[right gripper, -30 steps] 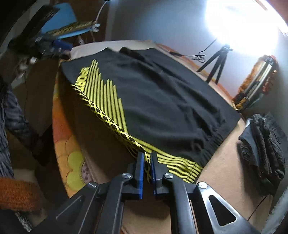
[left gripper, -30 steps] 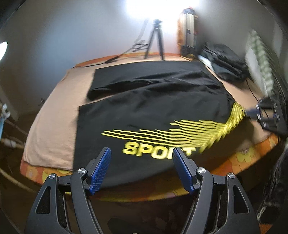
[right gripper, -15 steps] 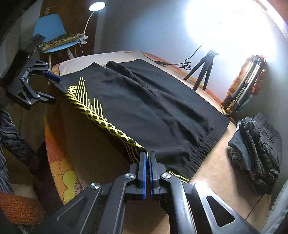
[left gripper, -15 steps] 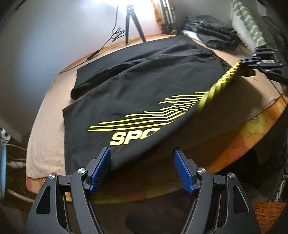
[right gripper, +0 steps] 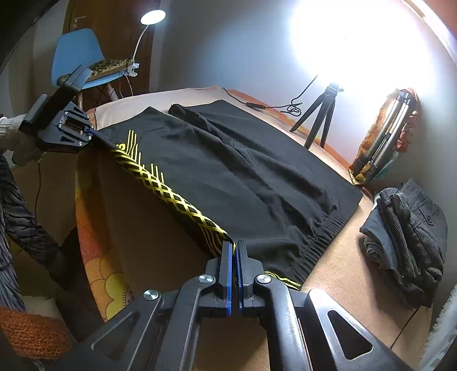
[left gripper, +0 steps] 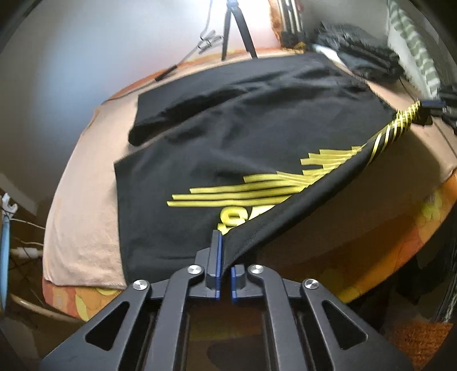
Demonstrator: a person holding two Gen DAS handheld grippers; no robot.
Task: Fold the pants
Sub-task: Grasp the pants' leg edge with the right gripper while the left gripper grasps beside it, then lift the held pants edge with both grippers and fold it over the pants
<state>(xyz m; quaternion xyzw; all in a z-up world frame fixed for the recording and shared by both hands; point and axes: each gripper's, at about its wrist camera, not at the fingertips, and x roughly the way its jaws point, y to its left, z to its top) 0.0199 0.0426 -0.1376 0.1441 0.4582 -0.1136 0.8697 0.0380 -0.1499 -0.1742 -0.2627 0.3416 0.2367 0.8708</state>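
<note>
Our left gripper (left gripper: 225, 258) pinches the near edge of the black pants (left gripper: 257, 120) close to the leg hem, its blue pads nearly together with cloth between them, and our right gripper (right gripper: 234, 258) is pressed tight on the same edge close to the ribbed waistband. Between them that yellow-striped edge is lifted off the bed (left gripper: 82, 217) and pulled taut, while the rest of the pants lies flat on the peach cover. The long axis runs hem to waistband, from our left tongs to our right. Only the right wrist view shows the blue chair (right gripper: 77, 57), the lamp (right gripper: 152, 16) and the tall folded stand (against the wall); both show the small tripod (right gripper: 320, 120) and the folded dark clothes (right gripper: 411, 228).
</note>
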